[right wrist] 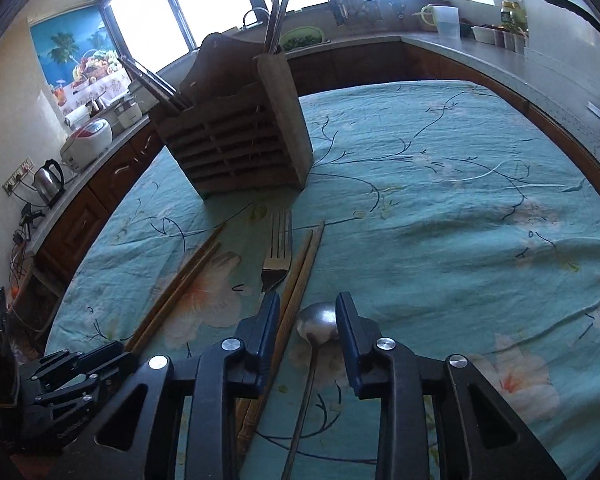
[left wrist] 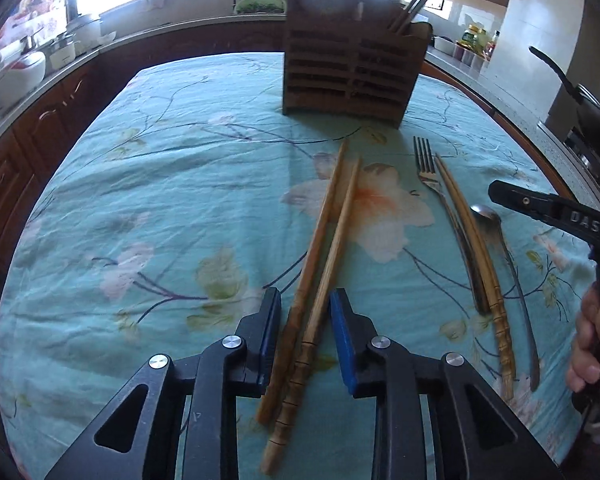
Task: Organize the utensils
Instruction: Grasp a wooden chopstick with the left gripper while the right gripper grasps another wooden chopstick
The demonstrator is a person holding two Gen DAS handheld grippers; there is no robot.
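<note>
Readable text: "DAS" in raised letters on the right gripper's black body, seen at the right edge of the left wrist view; faint embossed lettering on the left gripper's body in the right wrist view, too small to read.

Left gripper (left wrist: 305,334): jaws apart, released, straddling the thick ends of a wooden chopstick pair (left wrist: 326,248) lying on the floral tablecloth (left wrist: 140,184); pads not touching the sticks.

Right gripper (right wrist: 308,338): jaws apart, holding nothing, either side of the metal spoon (right wrist: 318,322) bowl. Just left of the spoon lies a second chopstick pair (right wrist: 300,272), w/ a fork (right wrist: 278,256) beside it, tines pointing to the wooden utensil holder (right wrist: 236,136).

Holder stands upright toward the table's far side, w/ dark chopsticks sticking out of 2 compartments.

Room: wide bare cloth right of the spoon & left of the first pair. Counters w/ kettle (right wrist: 49,180) & rice cooker (right wrist: 86,142) ring the table.
</note>
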